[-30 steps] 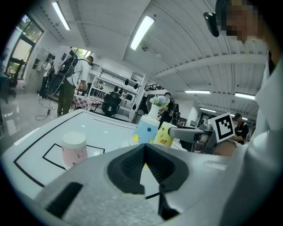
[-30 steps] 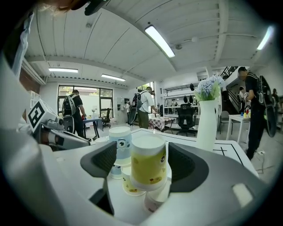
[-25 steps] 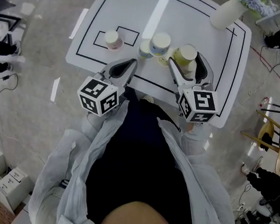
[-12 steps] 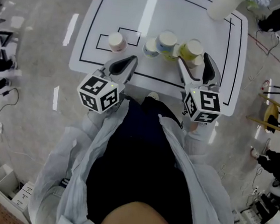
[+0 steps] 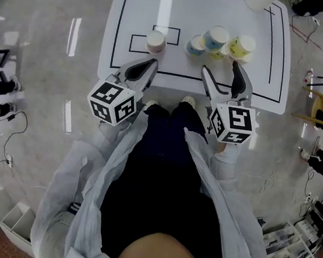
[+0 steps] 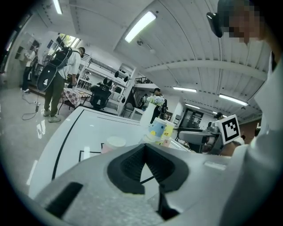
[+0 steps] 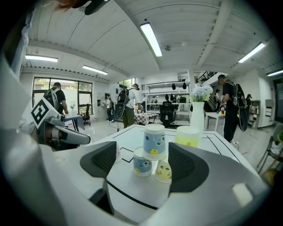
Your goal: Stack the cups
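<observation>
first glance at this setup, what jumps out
A huddle of small face-printed cups in blue and yellow sits near the front edge of the white table. One pink cup stands apart to their left. Nearer the person, two handheld tools point at the table: the left tool is shut, and the right tool is open and empty, facing the huddle.

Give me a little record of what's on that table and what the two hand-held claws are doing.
Surface: white table with black lines
Standing apart: pale pink cup
Cluster: tall blue cup, small blue cup, small yellow cup, tall yellow cup
Left gripper: shut, empty
Right gripper: open, empty, facing the cluster
</observation>
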Action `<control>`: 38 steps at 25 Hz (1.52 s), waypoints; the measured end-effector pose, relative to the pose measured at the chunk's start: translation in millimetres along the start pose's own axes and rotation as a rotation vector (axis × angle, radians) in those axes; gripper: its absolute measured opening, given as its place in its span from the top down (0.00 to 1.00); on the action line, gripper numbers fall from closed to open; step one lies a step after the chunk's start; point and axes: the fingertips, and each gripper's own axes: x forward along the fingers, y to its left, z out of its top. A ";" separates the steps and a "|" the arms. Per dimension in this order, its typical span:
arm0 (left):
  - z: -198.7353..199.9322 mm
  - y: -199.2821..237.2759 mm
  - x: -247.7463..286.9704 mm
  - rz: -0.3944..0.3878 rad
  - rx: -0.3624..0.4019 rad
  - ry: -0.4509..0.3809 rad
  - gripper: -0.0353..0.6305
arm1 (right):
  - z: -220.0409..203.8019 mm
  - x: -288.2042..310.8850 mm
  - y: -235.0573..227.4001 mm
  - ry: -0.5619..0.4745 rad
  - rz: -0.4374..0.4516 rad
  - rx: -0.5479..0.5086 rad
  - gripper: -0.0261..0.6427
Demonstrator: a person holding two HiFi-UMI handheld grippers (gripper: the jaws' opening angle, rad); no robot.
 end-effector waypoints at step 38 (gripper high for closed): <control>-70.7 128.0 -167.4 0.441 -0.226 -0.050 0.95 | -53.0 168.4 140.0 0.123 0.213 -0.081 0.56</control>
